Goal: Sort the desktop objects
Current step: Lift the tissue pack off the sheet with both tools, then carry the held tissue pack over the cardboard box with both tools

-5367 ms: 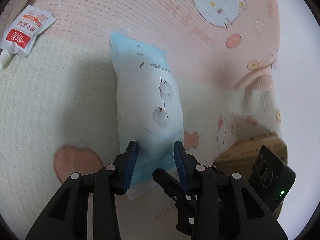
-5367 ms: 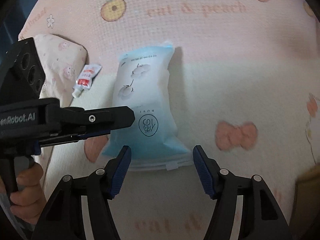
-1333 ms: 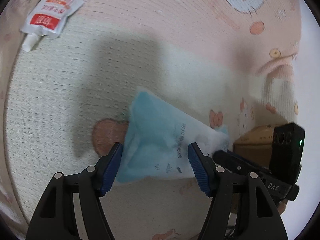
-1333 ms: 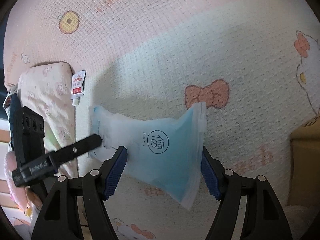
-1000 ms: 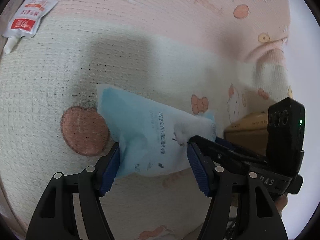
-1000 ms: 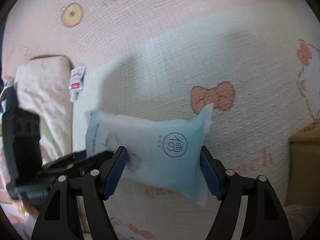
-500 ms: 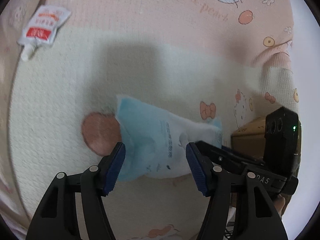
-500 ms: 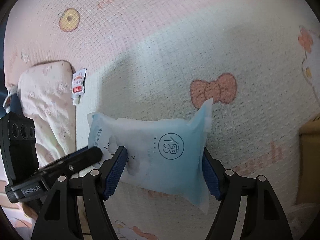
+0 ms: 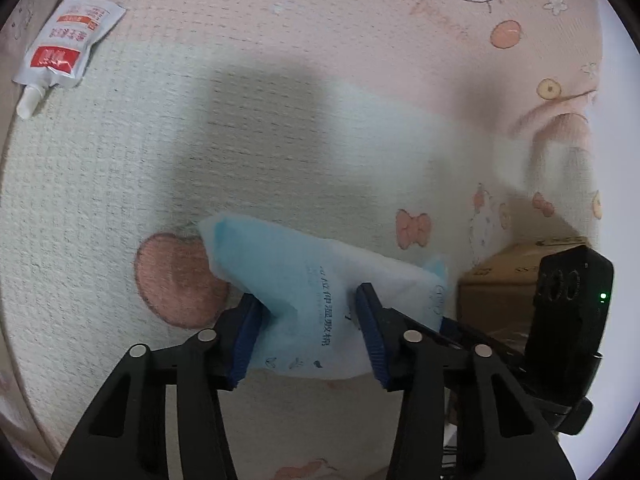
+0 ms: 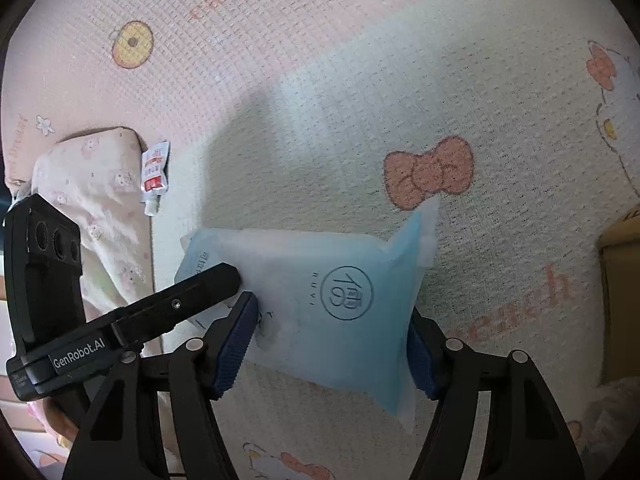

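Note:
A light blue soft pack of cotton tissues (image 9: 304,272) hangs crosswise above the pink and cream play mat (image 9: 280,120), casting a shadow on it. My left gripper (image 9: 308,334) has one end of the pack between its blue pads; its jaws are closing and the pads press a crease into the film. My right gripper (image 10: 328,348) holds the other end of the pack (image 10: 348,292), its jaws closing too, both pads against the sides. The left gripper's black finger (image 10: 208,284) lies over the pack's left end. The right gripper's body (image 9: 568,312) shows at lower right.
A small red and white spouted sachet (image 9: 64,48) lies on the mat at upper left, next to a pale floral cushion (image 10: 88,192); the sachet (image 10: 155,168) also shows in the right wrist view. A cardboard box (image 9: 504,276) stands at the right edge.
The left gripper's jaws have narrowed from wide apart onto the pack's end, creasing it. The right gripper keeps the pack aloft and has squeezed in slightly.

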`<action>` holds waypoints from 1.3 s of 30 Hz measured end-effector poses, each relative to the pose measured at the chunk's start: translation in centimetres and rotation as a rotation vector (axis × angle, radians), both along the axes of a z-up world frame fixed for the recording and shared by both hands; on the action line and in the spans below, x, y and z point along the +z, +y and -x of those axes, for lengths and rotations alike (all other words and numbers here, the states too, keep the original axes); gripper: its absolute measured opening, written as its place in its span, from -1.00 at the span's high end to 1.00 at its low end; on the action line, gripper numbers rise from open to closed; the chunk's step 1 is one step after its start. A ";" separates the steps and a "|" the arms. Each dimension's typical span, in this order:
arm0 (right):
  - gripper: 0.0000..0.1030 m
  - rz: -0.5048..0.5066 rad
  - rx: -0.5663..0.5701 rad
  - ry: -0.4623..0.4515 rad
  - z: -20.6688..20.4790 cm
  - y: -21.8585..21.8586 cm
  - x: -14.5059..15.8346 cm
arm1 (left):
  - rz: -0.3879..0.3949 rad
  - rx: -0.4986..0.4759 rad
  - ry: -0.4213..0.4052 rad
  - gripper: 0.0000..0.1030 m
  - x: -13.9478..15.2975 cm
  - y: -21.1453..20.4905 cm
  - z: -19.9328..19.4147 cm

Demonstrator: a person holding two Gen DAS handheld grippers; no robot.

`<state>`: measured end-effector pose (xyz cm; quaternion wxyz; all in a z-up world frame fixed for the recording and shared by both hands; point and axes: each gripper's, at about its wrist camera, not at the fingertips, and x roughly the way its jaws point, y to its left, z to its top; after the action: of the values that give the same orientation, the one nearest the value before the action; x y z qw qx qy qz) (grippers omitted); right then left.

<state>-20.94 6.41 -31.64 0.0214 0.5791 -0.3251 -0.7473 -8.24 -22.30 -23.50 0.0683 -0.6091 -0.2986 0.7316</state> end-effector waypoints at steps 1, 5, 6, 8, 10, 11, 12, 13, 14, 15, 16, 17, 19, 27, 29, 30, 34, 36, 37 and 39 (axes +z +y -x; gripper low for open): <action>-0.30 -0.007 0.009 0.006 -0.1 0.1 0.2 | -0.004 -0.005 -0.002 0.05 0.0 0.0 -0.1; -0.29 -0.037 0.044 0.035 -0.3 -0.5 0.9 | -0.028 -0.003 0.002 0.06 0.5 -0.2 -0.7; -0.28 -0.049 0.055 0.044 -0.4 -0.7 1.1 | -0.028 -0.007 0.012 0.07 0.8 -0.1 -0.9; -0.27 -0.064 0.064 0.069 -0.6 -0.9 1.8 | -0.019 -0.011 0.036 0.07 1.6 0.0 -1.3; -0.26 -0.073 0.071 0.090 -0.9 -1.0 2.8 | -0.014 -0.013 0.059 0.06 2.7 0.2 -1.7; -0.26 -0.082 0.071 0.105 -1.0 -1.2 3.4 | -0.013 -0.015 0.073 0.06 3.3 0.4 -1.8; -0.26 -0.092 0.070 0.124 -1.1 -1.2 4.1 | -0.008 -0.017 0.089 0.06 4.0 0.5 -1.9; -0.26 -0.101 0.070 0.140 -1.3 -1.2 4.7 | -0.003 -0.021 0.102 0.06 4.6 0.6 -2.0; -0.25 -0.107 0.038 0.164 -1.5 -1.2 5.6 | 0.005 -0.027 0.118 0.06 5.5 0.7 -2.1; -0.25 -0.116 0.039 0.183 -1.7 -1.2 6.4 | 0.011 -0.031 0.134 0.06 6.3 0.9 -2.2; -0.25 -0.120 0.038 0.196 -1.9 -1.1 7.0 | 0.013 -0.034 0.147 0.06 7.1 1.0 -2.3; -0.25 -0.125 0.034 0.211 -2.2 -1.0 7.8 | 0.011 -0.036 0.163 0.06 7.9 1.2 -2.5; -0.25 -0.135 0.031 0.235 -2.6 -0.9 9.3 | -0.002 -0.033 0.191 0.06 9.5 1.4 -2.6; -0.25 -0.273 0.038 0.331 -5.8 0.7 16.7 | -0.076 -0.096 0.310 0.06 15.3 4.4 -2.5; -0.25 -0.319 0.013 0.347 -7.0 1.7 18.3 | -0.088 -0.131 0.349 0.06 16.8 6.1 -1.9; -0.25 -0.341 -0.003 0.356 -7.6 2.3 19.3 | -0.091 -0.148 0.372 0.06 17.6 6.8 -1.6; -0.25 -0.404 -0.084 0.392 -10.2 4.8 22.0 | -0.108 -0.221 0.460 0.06 20.8 10.1 -0.5; -0.25 -0.416 -0.122 0.404 -11.3 6.0 22.9 | -0.113 -0.256 0.500 0.06 22.2 11.7 -0.3; -0.25 -0.422 -0.152 0.415 -12.0 6.7 23.4 | -0.114 -0.273 0.519 0.05 22.9 12.5 -0.2; -0.25 -0.431 -0.181 0.422 -13.2 7.7 24.0 | -0.117 -0.299 0.545 0.06 24.0 14.0 -0.1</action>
<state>-7.77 14.10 -7.63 -0.1016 0.3708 -0.1979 -0.9017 -8.12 -8.29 0.46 0.2875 -0.4227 -0.2178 0.8314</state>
